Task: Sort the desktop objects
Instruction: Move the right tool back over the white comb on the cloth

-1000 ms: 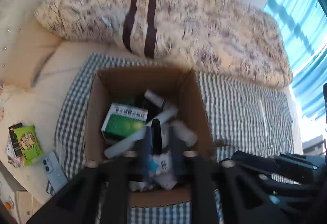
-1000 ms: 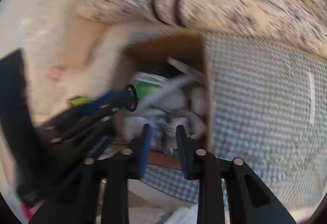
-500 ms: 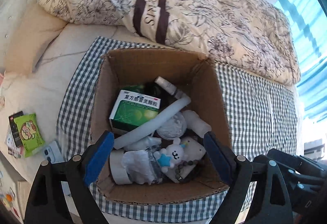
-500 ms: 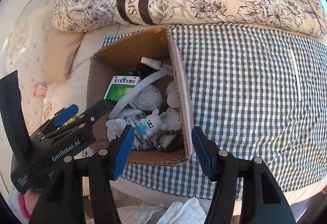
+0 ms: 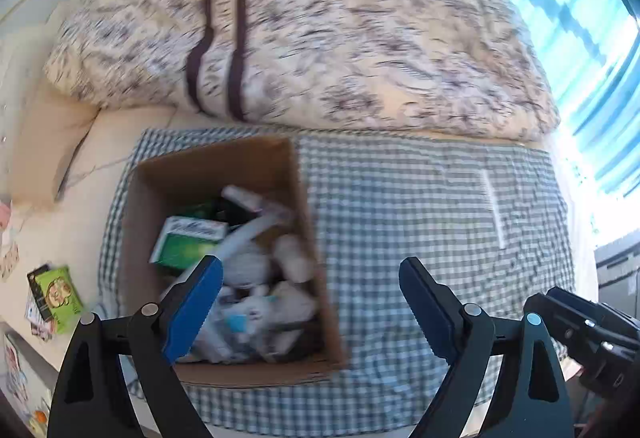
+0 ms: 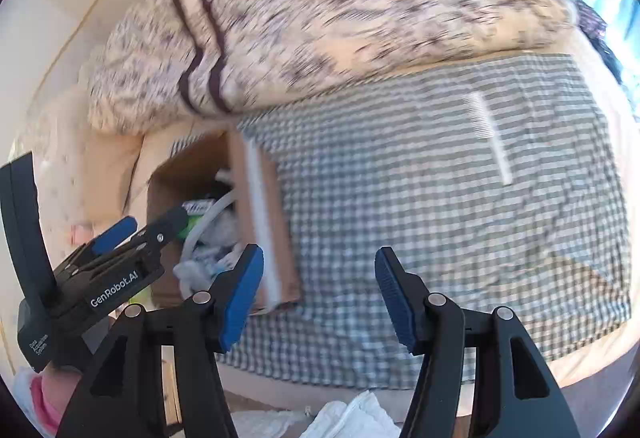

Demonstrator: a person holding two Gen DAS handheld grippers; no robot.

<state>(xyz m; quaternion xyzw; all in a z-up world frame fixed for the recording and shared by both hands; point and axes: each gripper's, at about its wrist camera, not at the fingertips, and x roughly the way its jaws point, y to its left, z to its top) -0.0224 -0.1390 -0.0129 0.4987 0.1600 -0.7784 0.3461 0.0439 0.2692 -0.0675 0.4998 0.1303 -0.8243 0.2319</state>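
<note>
1. Both grippers, left gripper (image 5: 310,302) and right gripper (image 6: 318,296), hung released and empty above the checked cloth (image 5: 420,206), jaws spread for the next pick.
2. Half a second earlier both were aimed into the cardboard box (image 5: 132,238) at the cloth's left edge; they had since swung right.
3. Only the white comb (image 6: 490,136), near the right edge, remained unsorted.

Wide-apart tongs (image 6: 320,290) above checked cloth (image 6: 440,198)
</note>
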